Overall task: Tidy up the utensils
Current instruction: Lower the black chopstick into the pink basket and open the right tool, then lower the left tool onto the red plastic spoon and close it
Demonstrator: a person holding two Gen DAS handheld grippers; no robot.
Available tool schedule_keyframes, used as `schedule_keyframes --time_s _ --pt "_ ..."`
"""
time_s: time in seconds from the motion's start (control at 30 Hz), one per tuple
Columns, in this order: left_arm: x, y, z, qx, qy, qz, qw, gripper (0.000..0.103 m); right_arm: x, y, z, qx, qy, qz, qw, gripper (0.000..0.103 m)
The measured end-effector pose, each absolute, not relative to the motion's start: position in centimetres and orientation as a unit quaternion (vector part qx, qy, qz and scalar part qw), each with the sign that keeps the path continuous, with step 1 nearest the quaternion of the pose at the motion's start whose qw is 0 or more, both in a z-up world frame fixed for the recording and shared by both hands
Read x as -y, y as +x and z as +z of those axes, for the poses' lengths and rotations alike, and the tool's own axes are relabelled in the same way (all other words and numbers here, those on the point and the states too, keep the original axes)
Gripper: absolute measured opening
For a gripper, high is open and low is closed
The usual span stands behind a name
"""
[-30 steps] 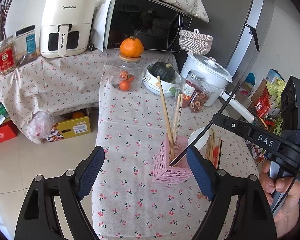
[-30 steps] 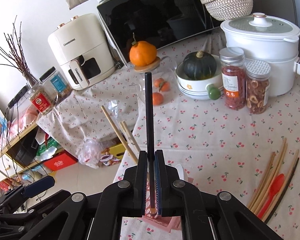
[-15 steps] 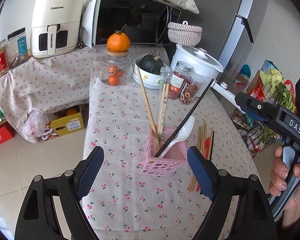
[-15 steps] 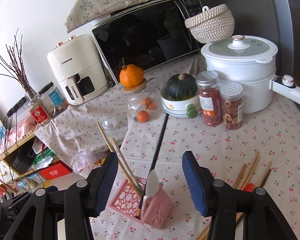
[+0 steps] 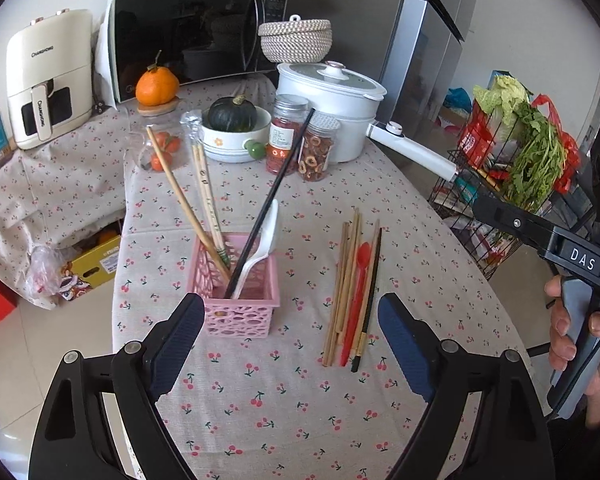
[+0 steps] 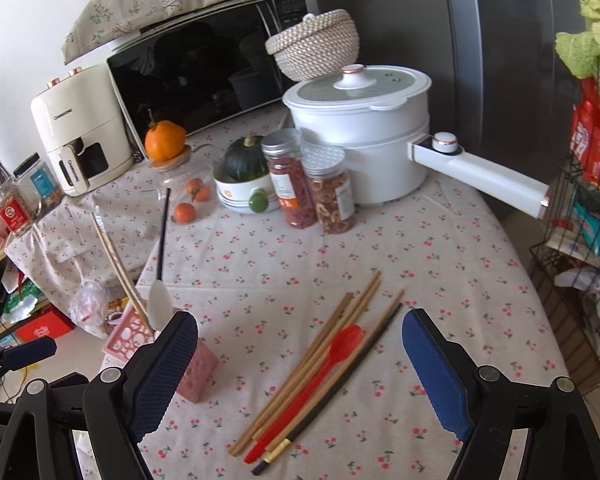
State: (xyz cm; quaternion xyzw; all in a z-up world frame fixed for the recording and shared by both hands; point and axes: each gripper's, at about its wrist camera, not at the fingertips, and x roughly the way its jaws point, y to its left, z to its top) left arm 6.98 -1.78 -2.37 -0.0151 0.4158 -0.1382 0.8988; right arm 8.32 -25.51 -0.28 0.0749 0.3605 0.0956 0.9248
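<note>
A pink perforated holder (image 5: 236, 296) stands on the cherry-print table (image 5: 280, 400). It holds wooden chopsticks (image 5: 188, 208), a black chopstick (image 5: 272, 196) and a white spoon (image 5: 262, 240). To its right lie several wooden chopsticks (image 5: 346, 280), a red spoon (image 5: 358, 296) and a dark chopstick (image 5: 368, 300). My left gripper (image 5: 292, 348) is open and empty, near the holder. My right gripper (image 6: 300, 364) is open and empty above the loose pile (image 6: 320, 364); the holder (image 6: 196, 368) sits by its left finger.
At the back stand a white pot (image 5: 332, 104) with a long handle, two spice jars (image 5: 300, 140), a bowl with a squash (image 5: 232, 128), a glass jar with oranges (image 5: 160, 136), a microwave (image 5: 196, 36) and an air fryer (image 5: 48, 80). A wire rack of vegetables (image 5: 516, 160) stands right of the table.
My right gripper opened and let the black chopstick go into the pink holder, then drew back and swung right over the loose pile. My left gripper backed away, still open.
</note>
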Motion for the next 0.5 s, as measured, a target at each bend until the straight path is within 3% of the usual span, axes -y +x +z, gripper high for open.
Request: schedule_keyframes --time_s 0.43,0.5 --pt "12.9 11.6 -6.4 -0.500 0.062 -0.158 0.849 0.090 33.2 9.4 -4.4 -0.435 0.075 0.006 0.897 0.092" --pt "14.2 13.1 -7.3 -0.509 0.064 -0.156 0.844 0.084 33.8 9.8 -5.3 -0.448 0.072 -0.005 0.891 0.092"
